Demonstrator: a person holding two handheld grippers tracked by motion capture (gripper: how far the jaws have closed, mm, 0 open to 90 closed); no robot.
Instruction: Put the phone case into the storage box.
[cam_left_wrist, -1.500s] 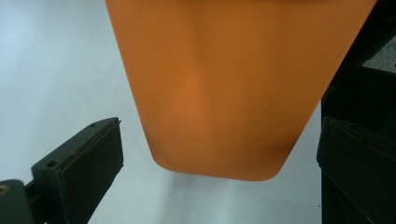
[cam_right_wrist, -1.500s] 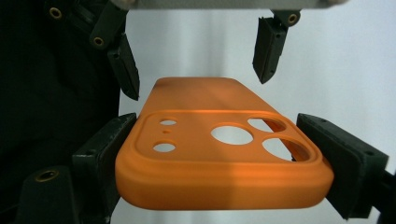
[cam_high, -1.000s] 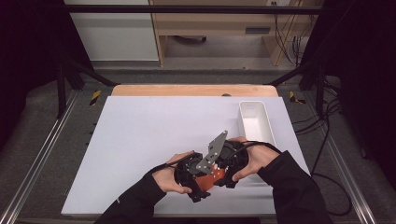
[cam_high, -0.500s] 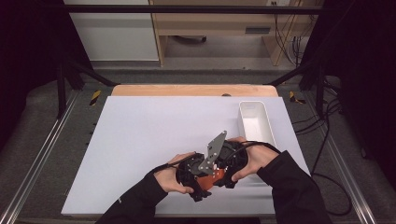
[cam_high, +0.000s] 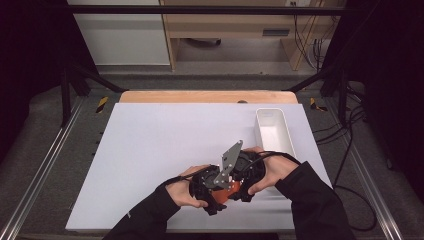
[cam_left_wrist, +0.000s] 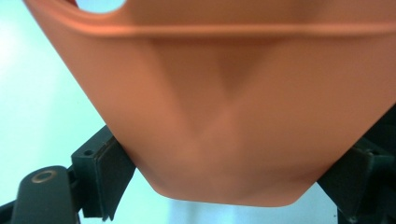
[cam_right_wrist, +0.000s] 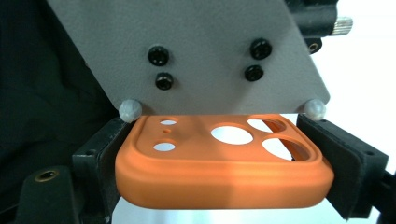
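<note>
An orange phone case (cam_high: 228, 190) with round camera cut-outs is held between both grippers just above the near side of the white table (cam_high: 150, 150). My right gripper (cam_right_wrist: 219, 163) is shut on the case (cam_right_wrist: 219, 172), its pads (cam_right_wrist: 348, 158) pressing both long edges. My left gripper (cam_left_wrist: 229, 177) faces it from the other end. Its jaws have just been closing, and its pads (cam_left_wrist: 109, 163) now touch the sides of the case (cam_left_wrist: 233, 116), which looks slightly creased. The left gripper's grey plate (cam_right_wrist: 187, 51) stands just above the case.
A long white tray (cam_high: 259, 131) stands at the right side of the table, just beyond the right hand. Cables trail from both grippers over the hands. Dark frame rails run along both sides of the table.
Both hands stay where they were at the table's near edge, with the orange case still between the grippers. No movement shows from above.
</note>
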